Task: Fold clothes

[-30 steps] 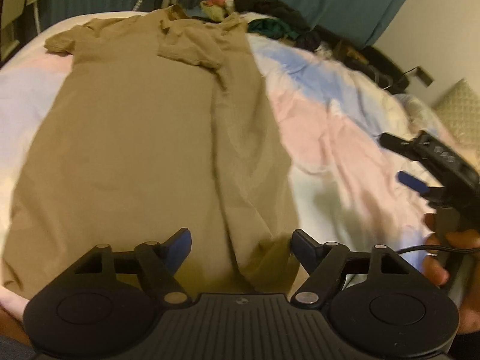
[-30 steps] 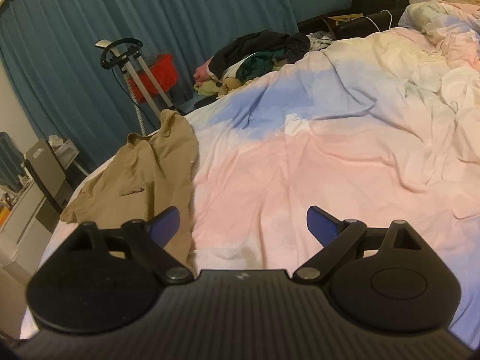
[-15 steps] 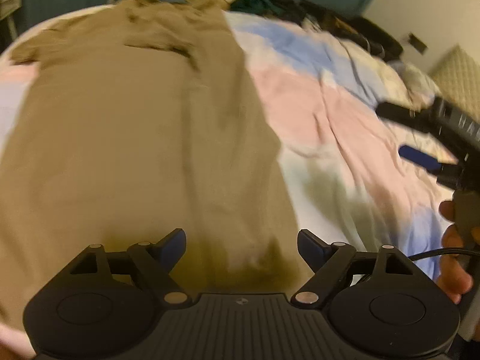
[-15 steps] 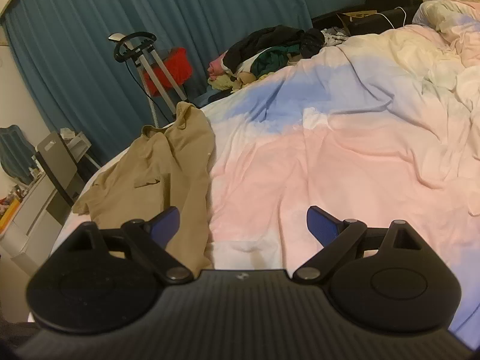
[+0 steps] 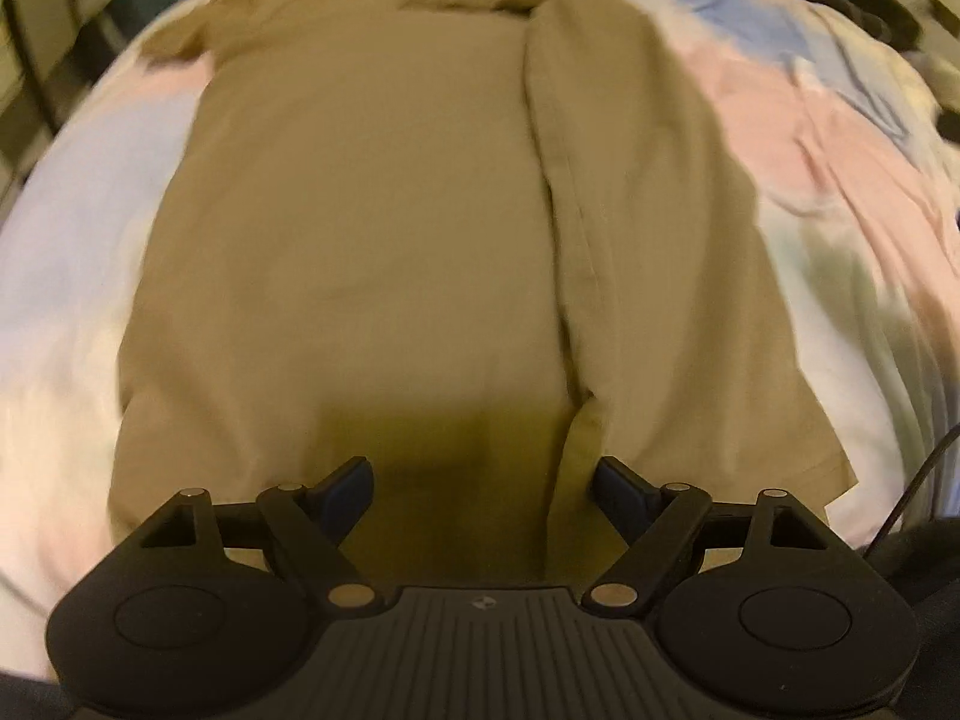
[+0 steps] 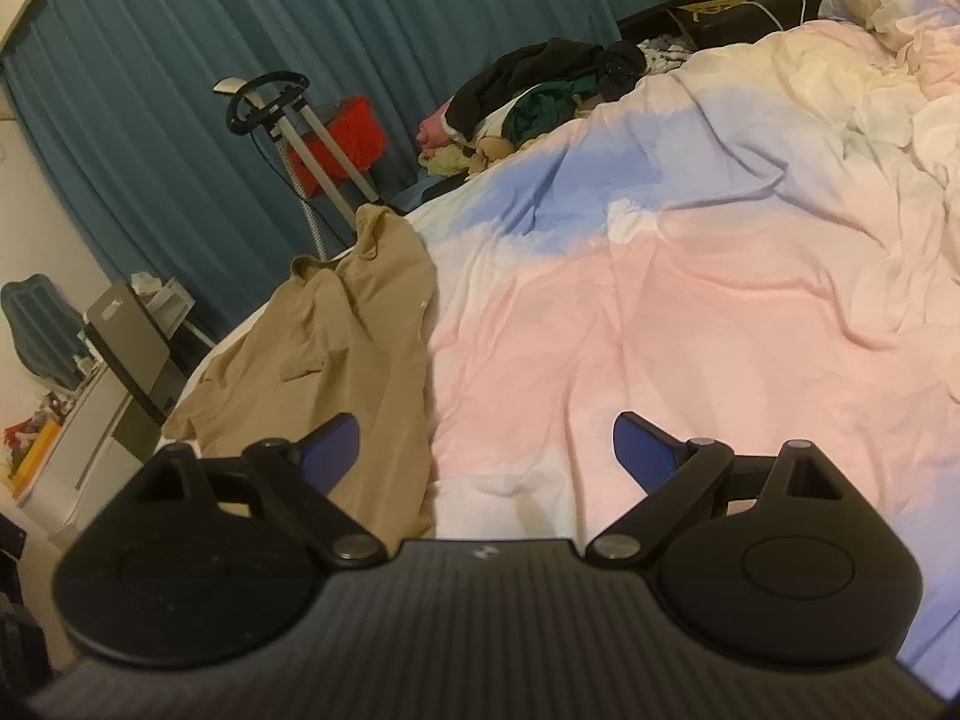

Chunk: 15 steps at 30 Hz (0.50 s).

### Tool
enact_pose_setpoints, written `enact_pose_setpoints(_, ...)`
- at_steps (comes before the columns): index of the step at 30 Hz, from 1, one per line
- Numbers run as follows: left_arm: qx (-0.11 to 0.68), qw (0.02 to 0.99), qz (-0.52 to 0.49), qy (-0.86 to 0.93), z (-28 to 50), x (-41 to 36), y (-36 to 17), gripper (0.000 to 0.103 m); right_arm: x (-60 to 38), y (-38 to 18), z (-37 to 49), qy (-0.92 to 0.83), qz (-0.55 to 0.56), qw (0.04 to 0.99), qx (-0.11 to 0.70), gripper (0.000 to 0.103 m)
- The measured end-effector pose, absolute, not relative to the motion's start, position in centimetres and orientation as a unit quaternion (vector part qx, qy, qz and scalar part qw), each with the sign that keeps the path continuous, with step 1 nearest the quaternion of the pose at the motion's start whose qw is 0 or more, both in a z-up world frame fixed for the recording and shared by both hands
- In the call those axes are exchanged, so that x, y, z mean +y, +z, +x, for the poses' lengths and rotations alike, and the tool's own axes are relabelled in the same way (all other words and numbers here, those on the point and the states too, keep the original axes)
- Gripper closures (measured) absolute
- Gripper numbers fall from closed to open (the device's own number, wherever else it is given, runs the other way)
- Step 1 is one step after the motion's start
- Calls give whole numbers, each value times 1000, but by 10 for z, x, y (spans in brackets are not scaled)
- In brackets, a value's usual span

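A tan shirt (image 5: 372,252) lies flat on the bed, its right side folded over along a lengthwise crease (image 5: 558,228). My left gripper (image 5: 483,489) is open and empty, just above the shirt's near hem. In the right wrist view the same shirt (image 6: 360,324) lies at the left edge of the bed. My right gripper (image 6: 486,450) is open and empty, over the pink bedcover (image 6: 690,312) to the right of the shirt.
A pile of dark and coloured clothes (image 6: 540,96) sits at the far end of the bed. A garment steamer stand (image 6: 282,120) and a red box (image 6: 348,144) stand before the blue curtain. A grey chest of drawers (image 6: 120,372) is left of the bed.
My left gripper moved left and closer over the shirt's hem, so the shirt fills its view; the right gripper is no longer visible there. My right gripper shifted slightly and stayed open.
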<state>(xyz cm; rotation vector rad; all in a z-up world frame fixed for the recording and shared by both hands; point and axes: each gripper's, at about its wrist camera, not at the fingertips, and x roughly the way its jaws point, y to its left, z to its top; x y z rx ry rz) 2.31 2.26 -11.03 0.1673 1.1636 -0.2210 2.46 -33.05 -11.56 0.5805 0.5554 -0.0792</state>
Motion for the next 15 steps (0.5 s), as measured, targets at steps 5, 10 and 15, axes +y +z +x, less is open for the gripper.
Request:
enact_pose_setpoints(5,542,833,89,-70,33,36,-94,21,-313,-123,31,-29,259,919,294,10)
enact_pose_setpoints(10,499,860,42,-95,82,24,-78,17,-297,-134,44,-21,241,917,317,10)
enact_pose_setpoints(15,460,884,-24,-80,128,8,-78,17,-296,-147,57,-24,239,917,319,10)
